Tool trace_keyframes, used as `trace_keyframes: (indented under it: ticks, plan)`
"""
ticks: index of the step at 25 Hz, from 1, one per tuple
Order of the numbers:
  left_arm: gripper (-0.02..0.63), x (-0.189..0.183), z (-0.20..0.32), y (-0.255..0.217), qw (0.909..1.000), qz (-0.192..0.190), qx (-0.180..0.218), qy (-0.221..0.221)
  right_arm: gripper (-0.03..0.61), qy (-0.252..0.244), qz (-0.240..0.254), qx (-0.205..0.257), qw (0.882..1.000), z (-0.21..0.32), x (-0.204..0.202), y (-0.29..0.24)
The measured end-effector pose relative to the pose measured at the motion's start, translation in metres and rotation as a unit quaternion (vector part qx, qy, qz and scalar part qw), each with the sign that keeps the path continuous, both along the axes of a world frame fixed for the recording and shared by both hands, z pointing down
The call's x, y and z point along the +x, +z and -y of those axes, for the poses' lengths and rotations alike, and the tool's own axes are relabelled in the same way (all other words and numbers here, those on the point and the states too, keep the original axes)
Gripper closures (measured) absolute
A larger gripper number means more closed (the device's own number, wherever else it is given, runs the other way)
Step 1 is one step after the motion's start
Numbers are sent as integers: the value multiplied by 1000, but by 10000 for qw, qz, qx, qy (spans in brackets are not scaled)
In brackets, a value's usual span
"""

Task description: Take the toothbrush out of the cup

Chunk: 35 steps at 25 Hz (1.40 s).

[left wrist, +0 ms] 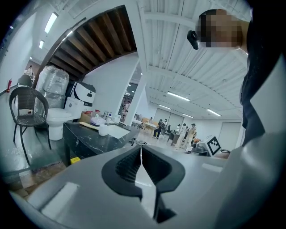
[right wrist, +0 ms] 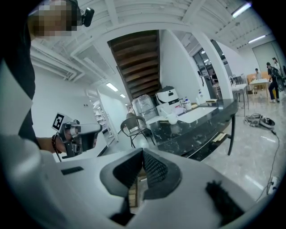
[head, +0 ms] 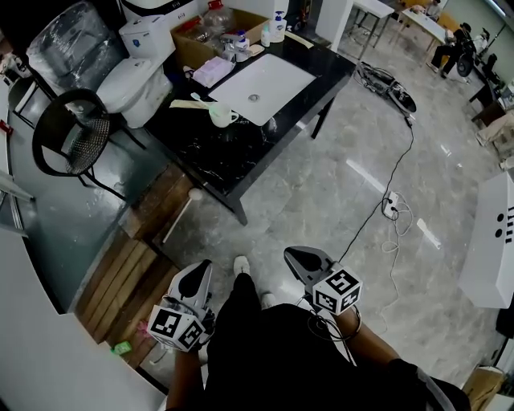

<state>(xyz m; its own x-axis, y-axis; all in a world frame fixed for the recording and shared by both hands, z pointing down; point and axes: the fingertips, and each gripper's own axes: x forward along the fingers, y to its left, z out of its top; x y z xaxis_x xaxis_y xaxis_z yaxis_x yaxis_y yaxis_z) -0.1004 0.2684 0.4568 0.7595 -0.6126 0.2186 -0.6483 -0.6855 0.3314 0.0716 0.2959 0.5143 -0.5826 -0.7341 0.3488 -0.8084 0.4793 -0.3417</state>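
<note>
A pale cup (head: 223, 115) stands on the black marble table (head: 241, 152) just left of the white sink basin (head: 261, 84), far ahead of me. A light toothbrush handle (head: 198, 98) sticks out of it toward the left. Both grippers hang low near my body, well away from the table. My left gripper (head: 201, 267) is shut and holds nothing, and so is my right gripper (head: 291, 254). The cup (left wrist: 103, 129) is small and distant in the left gripper view beyond the left gripper (left wrist: 141, 150). In the right gripper view the cup (right wrist: 172, 119) lies far past the right gripper (right wrist: 143, 154).
A toilet (head: 132, 76) and a black wire chair (head: 72, 132) stand left of the table. A cardboard box (head: 210, 36) and bottles (head: 277, 24) sit at its far end. Wooden planks (head: 128, 269) lie on the floor at left, a cable and power strip (head: 391, 205) at right.
</note>
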Motion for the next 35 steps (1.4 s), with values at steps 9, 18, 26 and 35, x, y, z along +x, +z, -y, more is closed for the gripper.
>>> trace_keyframes:
  ticks: [9, 18, 26, 35]
  plan:
    - [597, -12, 64, 3, 9998, -25, 6, 189, 565, 119, -60, 11, 9999, 58, -20, -9]
    - [597, -29, 114, 7, 9991, -168, -39, 395, 565, 379, -161, -55, 9991, 103, -35, -12]
    - [598, -36, 139, 4, 9982, -249, -28, 540, 565, 429, -151, 64, 9989, 123, -49, -19]
    - [600, -31, 155, 0, 9976, -189, 34, 668, 565, 552, -55, 74, 9984, 140, -46, -20]
